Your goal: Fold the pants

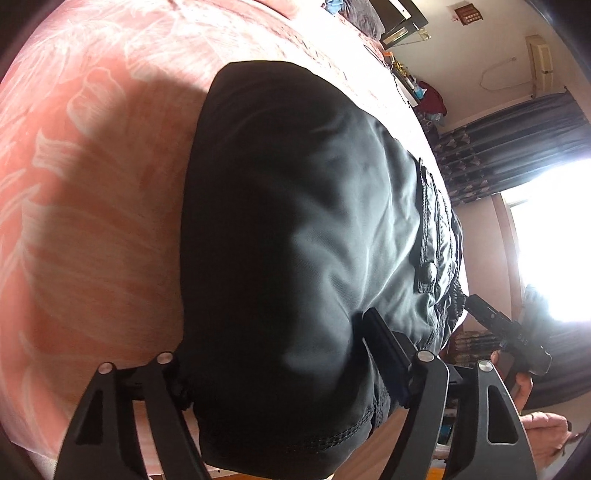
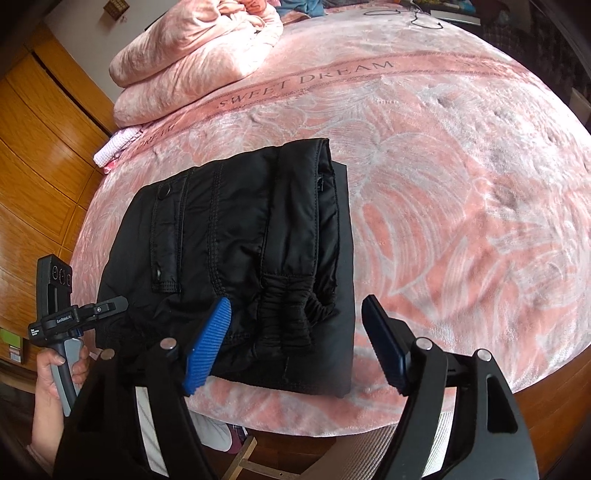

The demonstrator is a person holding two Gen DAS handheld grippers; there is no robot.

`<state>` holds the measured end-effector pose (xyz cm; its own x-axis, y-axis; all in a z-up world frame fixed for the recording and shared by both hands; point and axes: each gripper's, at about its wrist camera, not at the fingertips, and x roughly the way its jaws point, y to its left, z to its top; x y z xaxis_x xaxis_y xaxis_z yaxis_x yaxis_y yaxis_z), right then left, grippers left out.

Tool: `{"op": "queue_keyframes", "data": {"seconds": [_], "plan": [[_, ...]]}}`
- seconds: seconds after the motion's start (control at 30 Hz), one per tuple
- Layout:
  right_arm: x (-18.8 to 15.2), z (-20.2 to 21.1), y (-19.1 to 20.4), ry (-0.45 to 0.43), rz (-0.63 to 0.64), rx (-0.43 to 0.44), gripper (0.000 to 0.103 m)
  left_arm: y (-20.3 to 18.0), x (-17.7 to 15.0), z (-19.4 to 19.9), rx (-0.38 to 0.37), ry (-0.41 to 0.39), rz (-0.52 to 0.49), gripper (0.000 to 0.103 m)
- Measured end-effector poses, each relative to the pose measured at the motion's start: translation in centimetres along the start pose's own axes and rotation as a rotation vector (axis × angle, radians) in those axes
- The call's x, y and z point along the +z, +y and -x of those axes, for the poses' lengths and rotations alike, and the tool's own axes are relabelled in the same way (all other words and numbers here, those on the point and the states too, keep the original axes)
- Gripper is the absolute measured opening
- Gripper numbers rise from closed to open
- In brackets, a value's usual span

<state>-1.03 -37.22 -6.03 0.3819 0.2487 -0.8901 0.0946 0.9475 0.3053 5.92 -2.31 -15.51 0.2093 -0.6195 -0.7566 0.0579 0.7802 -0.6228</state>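
Observation:
Black pants (image 2: 236,236), folded into a thick rectangle, lie on the pink bedspread (image 2: 443,184) near its front edge, with the elastic waistband (image 2: 295,314) toward me. My right gripper (image 2: 295,347) hangs open just above that waistband, and its blue pads (image 2: 207,347) stand wide apart, gripping nothing. In the left wrist view the pants (image 1: 295,221) fill the middle. My left gripper (image 1: 273,354) sits at their near edge with its jaws wide; fabric lies between them and hides the left fingertip. From the right wrist view the left gripper (image 2: 110,306) is at the pants' left edge.
A folded pink quilt (image 2: 195,55) lies at the bed's far left. A wooden wardrobe (image 2: 37,147) stands left of the bed. A thin cable (image 2: 417,16) lies at the far edge. Dark curtains (image 1: 517,147) and a bright window (image 1: 554,240) are beyond the bed.

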Motion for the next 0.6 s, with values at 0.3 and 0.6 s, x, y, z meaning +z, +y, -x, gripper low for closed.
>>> {"op": "queue_keyframes", "data": {"seconds": [0.3, 0.6], "plan": [[-0.8, -2.4, -1.4, 0.084, -0.036, -0.052, 0.058, 0.6, 0.0, 0.0, 0.022, 0.01, -0.002, 0.083], [0.2, -1.1, -2.6, 0.061, -0.039, 0.082, 0.066, 1.3, 1.5, -0.6, -0.016, 0.056, 0.016, 0.088]]}}
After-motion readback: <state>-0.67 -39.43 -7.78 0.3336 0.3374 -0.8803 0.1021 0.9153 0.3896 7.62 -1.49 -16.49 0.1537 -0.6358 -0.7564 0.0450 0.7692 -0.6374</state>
